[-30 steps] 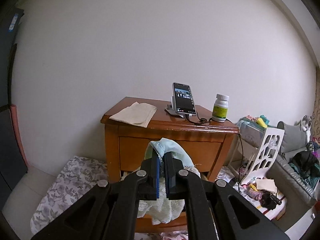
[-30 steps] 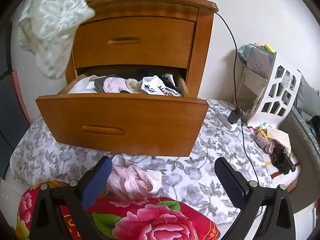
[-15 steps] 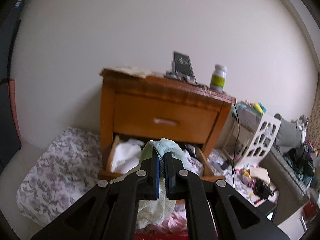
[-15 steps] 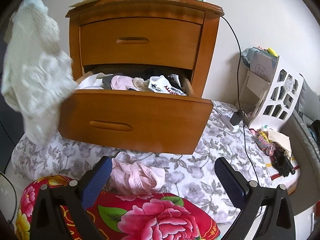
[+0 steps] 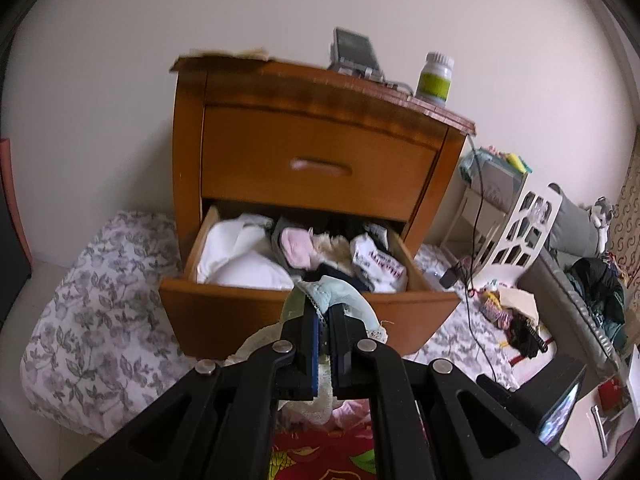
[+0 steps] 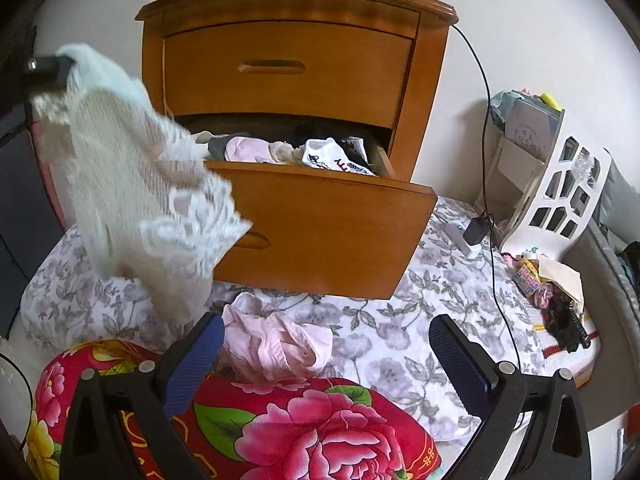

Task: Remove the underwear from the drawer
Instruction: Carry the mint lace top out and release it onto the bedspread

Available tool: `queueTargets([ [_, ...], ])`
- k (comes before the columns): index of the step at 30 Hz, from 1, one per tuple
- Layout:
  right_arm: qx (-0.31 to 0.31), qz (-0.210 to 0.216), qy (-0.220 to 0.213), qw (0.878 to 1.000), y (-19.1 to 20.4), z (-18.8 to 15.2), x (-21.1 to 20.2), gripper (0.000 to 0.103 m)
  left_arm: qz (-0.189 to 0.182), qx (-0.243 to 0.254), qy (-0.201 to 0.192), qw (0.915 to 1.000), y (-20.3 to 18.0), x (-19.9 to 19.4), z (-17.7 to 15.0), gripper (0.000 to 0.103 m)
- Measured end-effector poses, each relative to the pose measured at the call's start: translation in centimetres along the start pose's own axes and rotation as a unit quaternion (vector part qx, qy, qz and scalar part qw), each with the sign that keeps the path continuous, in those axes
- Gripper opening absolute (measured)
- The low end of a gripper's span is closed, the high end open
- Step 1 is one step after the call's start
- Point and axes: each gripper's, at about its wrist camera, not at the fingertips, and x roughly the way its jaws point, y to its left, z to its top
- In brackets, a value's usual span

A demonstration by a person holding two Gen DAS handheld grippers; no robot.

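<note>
Left tool: pressed together, pinching the top edge of the lace underwear. The cloth hangs down loose below it, in the air in front of the drawer.

Right tool: spread wide, holding nothing. It hangs over the pink underwear.

Where the underwear is: one lacy piece is out and up in the air. One pink piece lies crumpled on the flowery bed sheet, just in front of the drawer and beside the red flower blanket. More clothes are piled in the open drawer, with a white sock on top.

How it will handle: I think it is very light, soft and floppy. It has no stiff part, so it bends and swings any way. The lace looks thin and could catch or tear on the drawer edge.

Where to take hold: pinch a bunched fold or the thicker band at the top, not the thin lace. For the pink piece, grab the raised lump in the middle.

What could go wrong: a small pinch may slip off, or grab the sheet too.
</note>
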Motion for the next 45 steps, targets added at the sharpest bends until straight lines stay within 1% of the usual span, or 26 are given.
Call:
queueTargets([
  [8,-0.004,0.001,0.009,1.000,0.2,-0.2,0.5,0.103,0.009,-0.008,0.054,0.9985,0.8,3.4,-1.9,0.004],
  [14,-0.004,0.002,0.015,1.000,0.2,-0.4,0.8,0.103,0.018,-0.018,0.096,0.9950,1.8,6.4,-3.7,0.004],
  [19,-0.004,0.002,0.021,1.000,0.2,-0.6,1.1,0.103,0.026,-0.032,0.136,0.9898,2.9,9.2,-5.6,0.004],
  [21,-0.005,0.002,0.024,1.000,0.2,-0.6,1.2,0.103,0.029,-0.041,0.156,0.9865,3.4,10.5,-6.6,0.004],
  [26,-0.008,0.002,0.029,1.000,0.4,-0.8,1.4,0.103,0.036,-0.060,0.190,0.9793,4.7,12.7,-8.6,0.004],
  [29,-0.010,0.004,0.032,0.999,0.5,-0.9,1.6,0.103,0.046,-0.069,0.206,0.9750,5.3,13.8,-9.6,0.004],
  [36,-0.013,0.006,0.037,0.999,0.5,-1.1,1.8,0.103,0.056,-0.075,0.224,0.9701,6.0,15.4,-11.0,0.004],
  [40,-0.014,0.006,0.038,0.999,0.6,-1.1,1.9,0.103,0.055,-0.079,0.234,0.9675,6.3,16.0,-11.4,0.004],
  [42,-0.015,0.005,0.039,0.999,0.6,-1.2,1.9,0.103,0.055,-0.081,0.236,0.9668,6.3,16.1,-11.5,0.008],
  [43,-0.015,0.005,0.040,0.999,0.6,-1.2,1.9,0.103,0.055,-0.080,0.235,0.9671,6.3,16.0,-11.4,0.014],
  [44,-0.015,0.005,0.040,0.999,0.7,-1.3,1.9,0.103,0.055,-0.079,0.233,0.9678,6.2,15.9,-11.3,0.025],
  [45,-0.015,0.005,0.041,0.999,0.7,-1.3,1.9,0.103,0.056,-0.076,0.229,0.9688,6.1,15.7,-11.1,0.031],
])
